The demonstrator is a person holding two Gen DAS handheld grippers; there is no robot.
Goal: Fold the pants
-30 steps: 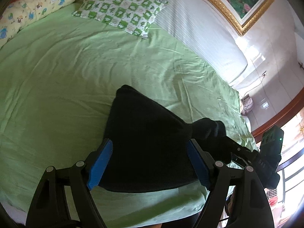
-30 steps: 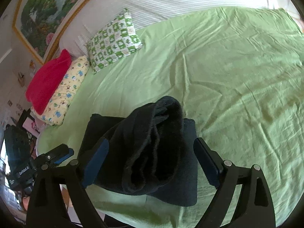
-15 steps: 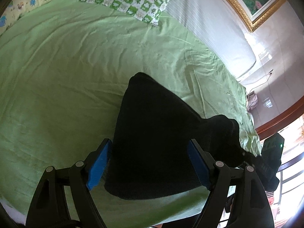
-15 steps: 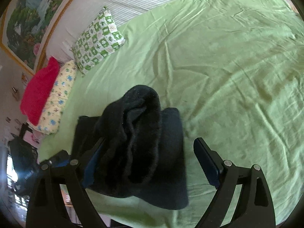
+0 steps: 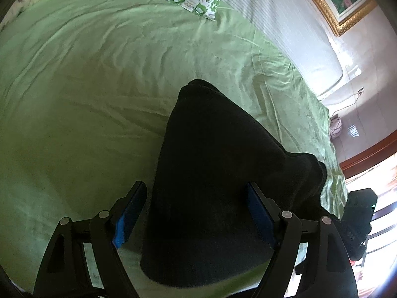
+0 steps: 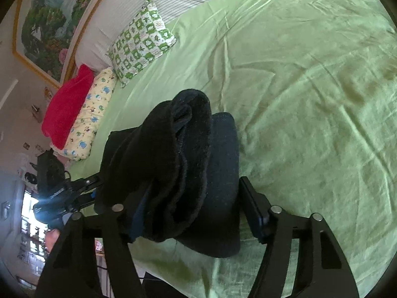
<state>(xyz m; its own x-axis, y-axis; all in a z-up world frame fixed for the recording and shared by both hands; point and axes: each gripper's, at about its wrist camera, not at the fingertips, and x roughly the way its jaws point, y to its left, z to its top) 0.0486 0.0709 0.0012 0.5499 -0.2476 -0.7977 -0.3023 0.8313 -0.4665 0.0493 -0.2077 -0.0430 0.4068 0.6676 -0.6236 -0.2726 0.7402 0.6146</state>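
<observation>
Closing around the black pants [image 6: 198,173] — the right gripper [image 6: 191,208], left gripper [image 5: 196,213] agape.

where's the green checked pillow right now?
The green checked pillow lies at the head of the green sheet, upper left in the right wrist view, beside the yellow printed pillow and well beyond the black pants.

1. Both hand-held grippers sit lower over the bed [image 5: 86,99] now, so the black pants [image 5: 215,173] look way bigger in both views.
2. The right hand-held gripper [image 6: 191,203] has just been closing its jaws, with the bunched pants between them.
3. Pillows have slid toward the top edge of the left view.
</observation>
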